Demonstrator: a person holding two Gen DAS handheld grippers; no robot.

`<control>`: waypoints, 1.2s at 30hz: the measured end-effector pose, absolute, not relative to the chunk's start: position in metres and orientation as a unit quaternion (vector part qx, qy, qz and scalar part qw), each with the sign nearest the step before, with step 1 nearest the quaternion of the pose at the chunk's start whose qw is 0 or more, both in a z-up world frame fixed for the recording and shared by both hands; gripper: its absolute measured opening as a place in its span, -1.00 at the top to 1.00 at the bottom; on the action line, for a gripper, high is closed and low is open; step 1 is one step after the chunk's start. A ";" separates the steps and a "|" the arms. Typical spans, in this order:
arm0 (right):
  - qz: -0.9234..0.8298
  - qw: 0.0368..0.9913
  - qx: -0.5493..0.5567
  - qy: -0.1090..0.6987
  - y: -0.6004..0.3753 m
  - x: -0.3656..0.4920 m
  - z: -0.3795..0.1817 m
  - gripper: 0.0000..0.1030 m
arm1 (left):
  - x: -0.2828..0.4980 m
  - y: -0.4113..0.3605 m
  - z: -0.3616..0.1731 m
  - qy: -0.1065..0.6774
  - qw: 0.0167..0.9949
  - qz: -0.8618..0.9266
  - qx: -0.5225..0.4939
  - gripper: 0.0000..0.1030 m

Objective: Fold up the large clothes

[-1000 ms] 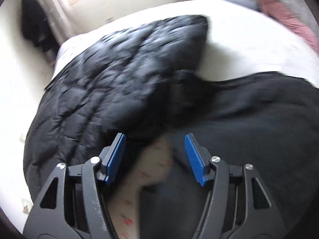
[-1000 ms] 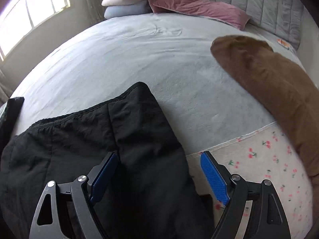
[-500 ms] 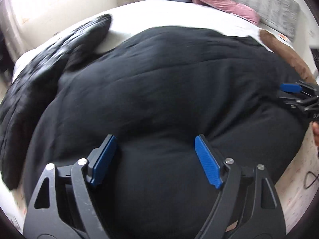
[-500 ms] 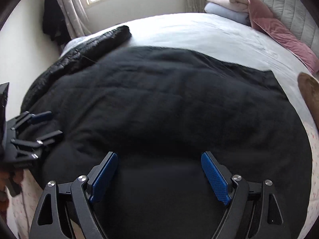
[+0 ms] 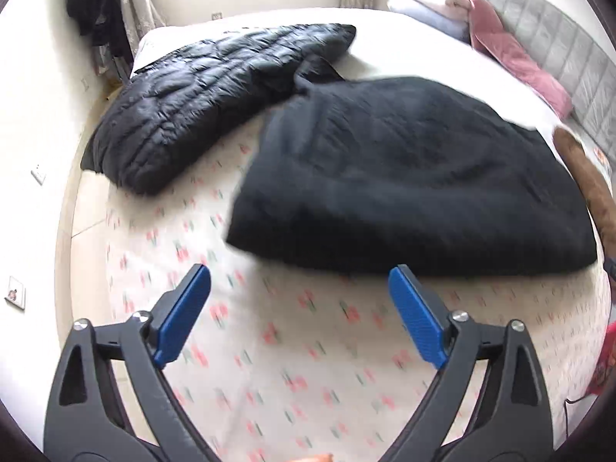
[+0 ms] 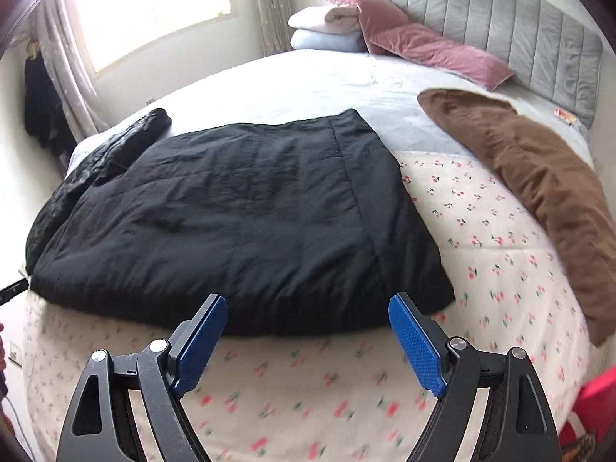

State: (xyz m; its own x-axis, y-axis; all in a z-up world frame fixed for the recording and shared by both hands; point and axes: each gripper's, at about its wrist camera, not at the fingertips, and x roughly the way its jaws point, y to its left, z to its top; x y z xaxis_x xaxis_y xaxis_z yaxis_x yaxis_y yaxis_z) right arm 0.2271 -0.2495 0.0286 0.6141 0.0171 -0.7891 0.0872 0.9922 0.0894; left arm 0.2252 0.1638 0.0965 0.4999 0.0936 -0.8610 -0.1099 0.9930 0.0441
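A large black padded garment point(image 6: 238, 215) lies folded flat on the bed; it also shows in the left wrist view point(image 5: 415, 177). A shiny black quilted jacket point(image 5: 208, 92) lies to its left, seen as a dark roll in the right wrist view point(image 6: 100, 161). My left gripper point(image 5: 298, 315) is open and empty above the cherry-print sheet point(image 5: 292, 365), just short of the garment's near edge. My right gripper point(image 6: 306, 340) is open and empty, hovering at the garment's near edge.
A brown garment point(image 6: 539, 177) lies along the bed's right side. Pink and white pillows point(image 6: 408, 42) rest against the grey headboard point(image 6: 500, 27). A window point(image 6: 154, 4) with curtains is at the left. Dark clothes point(image 5: 96, 7) hang by the wall.
Both grippers have pulled back from over the black garment toward the foot of the bed. The garment now lies flat in front of them, with the printed sheet under the fingers.
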 end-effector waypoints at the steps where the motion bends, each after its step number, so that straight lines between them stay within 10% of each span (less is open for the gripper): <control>1: -0.016 0.897 0.052 0.439 -0.237 0.211 0.036 -0.69 | 0.220 0.163 0.099 0.499 0.865 0.049 -0.009 -0.84; 36: -0.054 0.895 0.003 0.443 -0.134 0.115 0.039 -0.70 | 0.117 0.069 0.088 0.487 0.872 0.036 0.017 -0.99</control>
State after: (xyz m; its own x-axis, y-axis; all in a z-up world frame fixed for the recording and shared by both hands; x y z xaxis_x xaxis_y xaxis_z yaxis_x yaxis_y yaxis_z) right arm 0.1153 -0.1343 0.0395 0.6023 -0.0939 -0.7927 0.0996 0.9941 -0.0422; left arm 0.1171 0.0691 0.0880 0.5226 0.0798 -0.8488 -0.0468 0.9968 0.0649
